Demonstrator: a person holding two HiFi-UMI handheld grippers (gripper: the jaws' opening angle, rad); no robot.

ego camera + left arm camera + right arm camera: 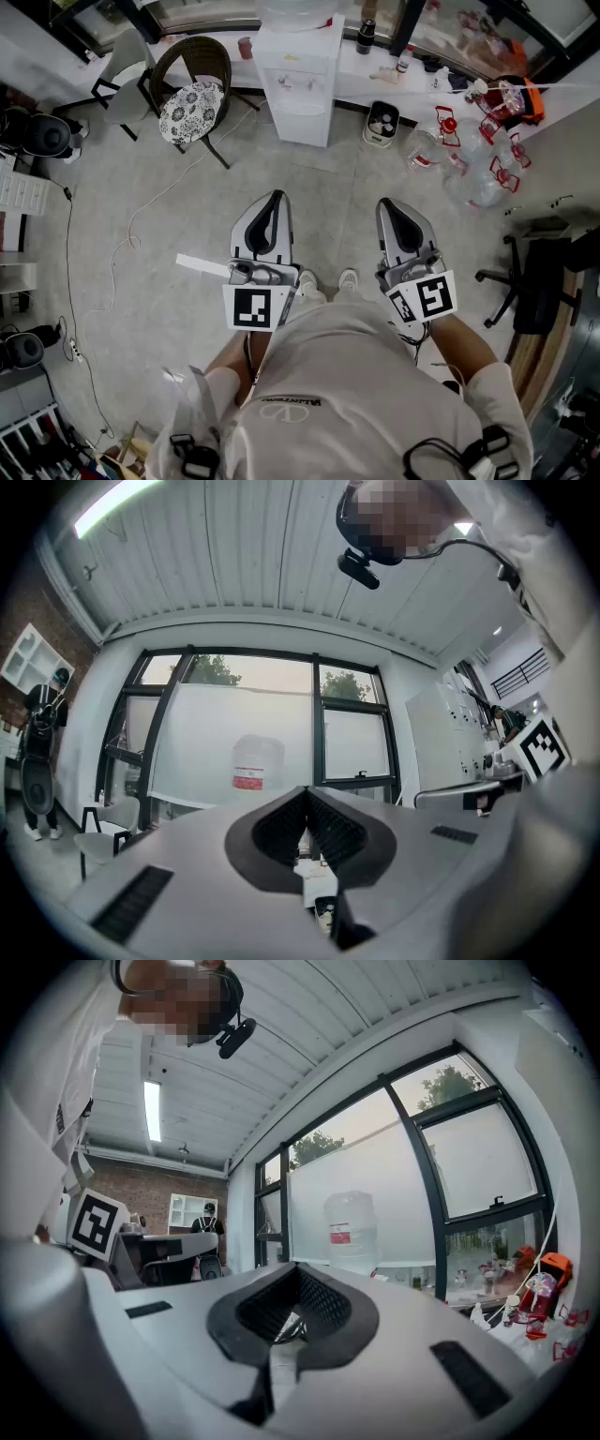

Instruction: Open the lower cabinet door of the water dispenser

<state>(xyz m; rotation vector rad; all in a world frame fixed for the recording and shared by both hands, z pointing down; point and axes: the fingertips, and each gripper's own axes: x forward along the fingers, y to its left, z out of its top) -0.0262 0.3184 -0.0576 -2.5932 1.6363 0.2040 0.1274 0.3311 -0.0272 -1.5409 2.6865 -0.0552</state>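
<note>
The white water dispenser (302,80) stands against the far wall with a clear bottle (295,11) on top. Its lower cabinet door (302,122) faces me and looks closed. Both grippers are held in front of my body, well short of the dispenser. My left gripper (275,197) is shut with nothing in it; in the left gripper view its jaws meet at the tips (306,794), below the bottle (257,763). My right gripper (387,204) is also shut and empty, its tips together in the right gripper view (298,1269) next to the bottle (351,1232).
A wicker chair (190,94) with a patterned cushion stands left of the dispenser, a small bin (382,122) right of it. Several clear empty bottles (469,164) lie on the floor at right, near an office chair (534,281). A cable (122,253) trails across the floor at left.
</note>
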